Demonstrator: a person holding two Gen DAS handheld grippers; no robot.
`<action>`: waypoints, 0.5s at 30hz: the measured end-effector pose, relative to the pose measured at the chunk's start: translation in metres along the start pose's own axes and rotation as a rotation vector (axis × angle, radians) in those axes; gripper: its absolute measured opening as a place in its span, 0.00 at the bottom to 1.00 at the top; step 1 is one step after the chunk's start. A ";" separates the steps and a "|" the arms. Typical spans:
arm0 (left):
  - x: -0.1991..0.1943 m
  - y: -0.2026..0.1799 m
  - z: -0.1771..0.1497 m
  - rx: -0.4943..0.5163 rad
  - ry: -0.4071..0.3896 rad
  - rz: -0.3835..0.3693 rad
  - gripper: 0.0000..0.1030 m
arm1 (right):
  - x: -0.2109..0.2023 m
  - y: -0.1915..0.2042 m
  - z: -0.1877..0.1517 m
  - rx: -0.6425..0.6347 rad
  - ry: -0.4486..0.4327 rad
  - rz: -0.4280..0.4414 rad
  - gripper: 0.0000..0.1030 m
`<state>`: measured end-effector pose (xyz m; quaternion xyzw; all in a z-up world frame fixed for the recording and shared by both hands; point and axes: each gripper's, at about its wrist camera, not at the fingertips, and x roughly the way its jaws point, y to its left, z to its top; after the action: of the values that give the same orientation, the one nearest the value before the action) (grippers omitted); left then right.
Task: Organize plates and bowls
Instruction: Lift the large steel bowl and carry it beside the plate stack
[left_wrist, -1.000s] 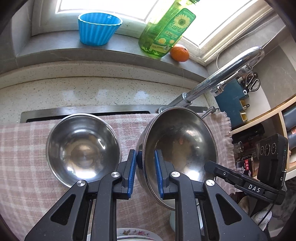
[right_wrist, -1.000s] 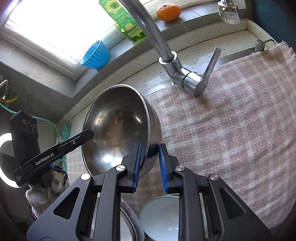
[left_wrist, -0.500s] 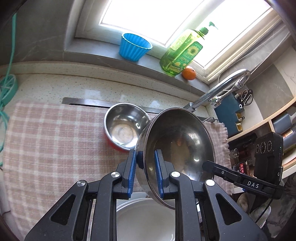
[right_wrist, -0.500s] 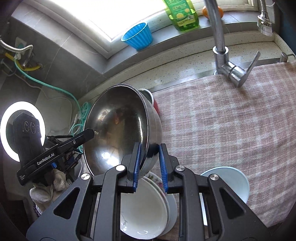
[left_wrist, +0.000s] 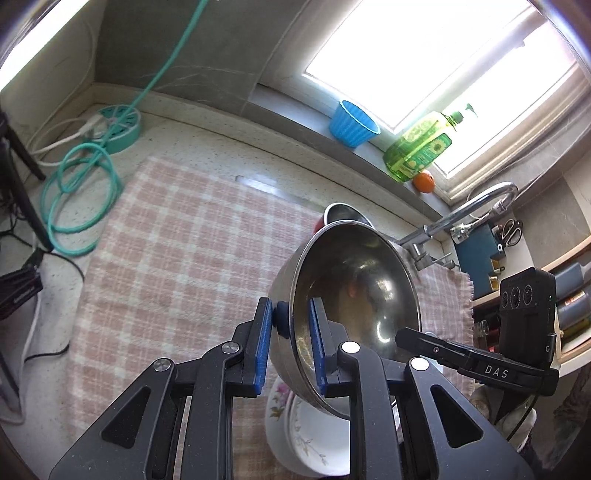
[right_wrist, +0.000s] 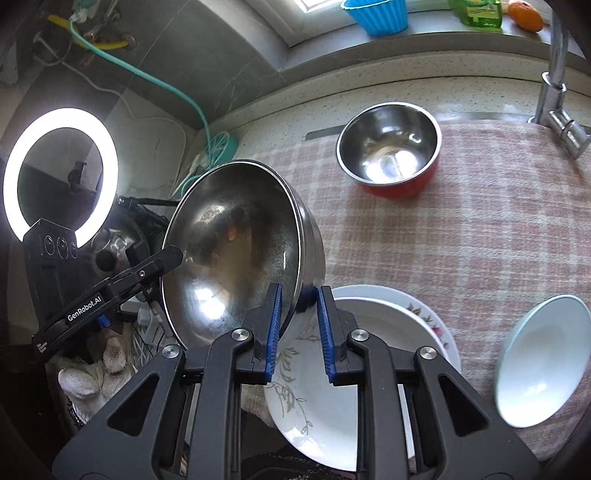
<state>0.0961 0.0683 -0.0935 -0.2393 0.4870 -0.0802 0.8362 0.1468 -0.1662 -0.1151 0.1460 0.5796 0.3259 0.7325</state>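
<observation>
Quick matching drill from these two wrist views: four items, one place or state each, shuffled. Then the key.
Items:
1. large steel bowl
2. red-sided steel bowl
3. floral plates
4. blue cup

Places/states:
A. on the windowsill
B. stacked at the cloth's near edge
C. gripped at the rim by the left gripper and the right gripper, tilted
D. upright on the checked cloth

Pairs: 1-C, 2-D, 3-B, 4-A
</observation>
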 end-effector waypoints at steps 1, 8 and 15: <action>-0.003 0.006 -0.003 -0.014 -0.001 0.008 0.17 | 0.007 0.005 -0.003 -0.010 0.014 0.002 0.20; -0.020 0.048 -0.024 -0.103 -0.007 0.056 0.17 | 0.048 0.034 -0.019 -0.066 0.109 0.010 0.20; -0.027 0.075 -0.046 -0.168 -0.011 0.094 0.17 | 0.078 0.047 -0.025 -0.105 0.166 0.006 0.20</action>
<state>0.0351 0.1287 -0.1270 -0.2858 0.4982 0.0015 0.8186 0.1173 -0.0847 -0.1536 0.0815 0.6201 0.3689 0.6875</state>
